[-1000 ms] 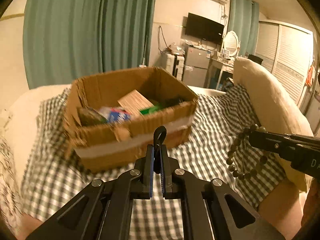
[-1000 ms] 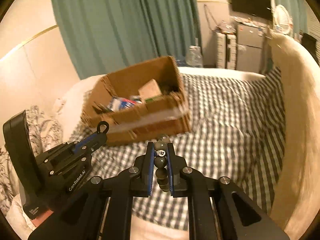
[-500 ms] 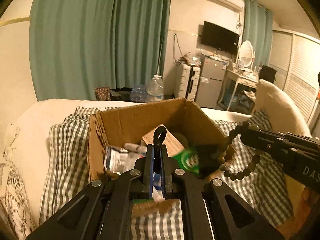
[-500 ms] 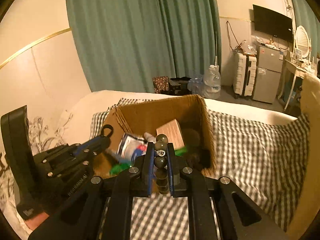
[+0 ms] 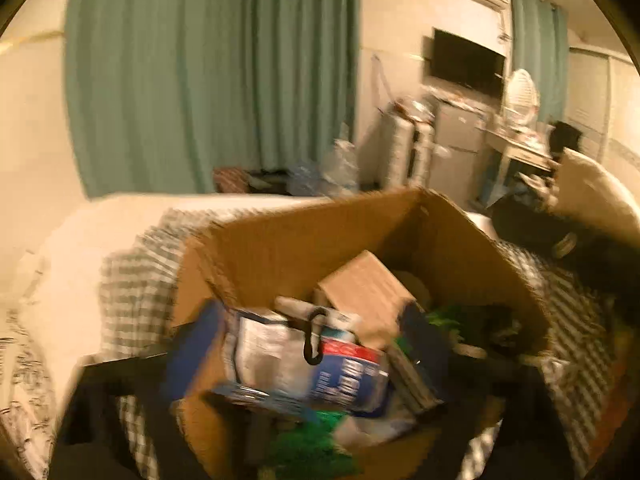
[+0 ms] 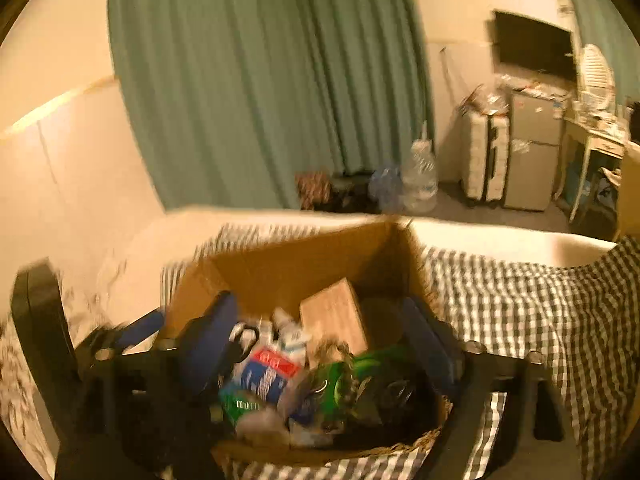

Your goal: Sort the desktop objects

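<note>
- The left wrist camera looks forward and downward, close above the open cardboard box (image 5: pixel 304 248) on the checked bedcover (image 5: pixel 132 280).
- The right wrist camera faces likewise, close beside it.
- Both share the box and green curtain (image 6: pixel 260 80).

Matt corrugated cardboard box (image 6: pixel 296 264) on checked cloth (image 6: pixel 532 320); packets (image 5: pixel 320 364) inside look glossy, though blurred

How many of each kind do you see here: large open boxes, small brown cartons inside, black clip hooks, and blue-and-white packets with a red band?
large open cardboard box: 1
small brown cardboard carton: 1
black clip hook: 1
blue-and-white packet with a red band: 1
Total: 4
</note>
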Demonstrator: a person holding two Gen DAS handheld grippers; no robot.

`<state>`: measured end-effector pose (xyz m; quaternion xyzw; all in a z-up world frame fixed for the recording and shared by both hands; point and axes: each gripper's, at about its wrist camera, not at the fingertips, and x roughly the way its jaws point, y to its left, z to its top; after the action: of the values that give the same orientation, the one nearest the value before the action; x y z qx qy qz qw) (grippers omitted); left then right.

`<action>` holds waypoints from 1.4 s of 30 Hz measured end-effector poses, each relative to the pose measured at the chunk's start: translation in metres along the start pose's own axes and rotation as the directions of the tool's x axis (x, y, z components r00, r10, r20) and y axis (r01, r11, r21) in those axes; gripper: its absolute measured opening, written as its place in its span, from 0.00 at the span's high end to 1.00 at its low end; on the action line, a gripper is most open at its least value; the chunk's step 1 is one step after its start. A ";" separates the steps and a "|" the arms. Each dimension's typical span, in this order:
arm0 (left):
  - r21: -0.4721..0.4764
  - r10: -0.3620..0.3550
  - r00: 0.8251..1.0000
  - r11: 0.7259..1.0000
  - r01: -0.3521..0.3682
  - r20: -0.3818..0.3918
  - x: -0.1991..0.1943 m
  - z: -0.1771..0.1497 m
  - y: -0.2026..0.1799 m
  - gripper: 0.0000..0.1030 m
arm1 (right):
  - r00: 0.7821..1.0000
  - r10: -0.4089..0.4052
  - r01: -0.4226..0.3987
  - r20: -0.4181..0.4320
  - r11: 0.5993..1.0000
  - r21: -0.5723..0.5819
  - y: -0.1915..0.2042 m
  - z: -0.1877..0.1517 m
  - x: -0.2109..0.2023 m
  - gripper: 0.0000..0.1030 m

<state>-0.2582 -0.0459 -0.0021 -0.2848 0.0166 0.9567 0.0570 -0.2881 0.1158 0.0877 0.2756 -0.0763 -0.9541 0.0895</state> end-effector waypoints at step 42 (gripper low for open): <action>-0.096 0.001 1.000 0.995 0.000 0.008 -0.093 -0.062 -0.032 0.00 | 0.962 -0.255 0.257 -0.102 0.966 0.007 -0.055 -0.096 -0.094 0.00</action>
<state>-0.1439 -0.0268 -0.0032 -0.2833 -0.0297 0.9576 0.0428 -0.1648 0.1800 0.0452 0.3314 -0.0449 -0.9418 -0.0336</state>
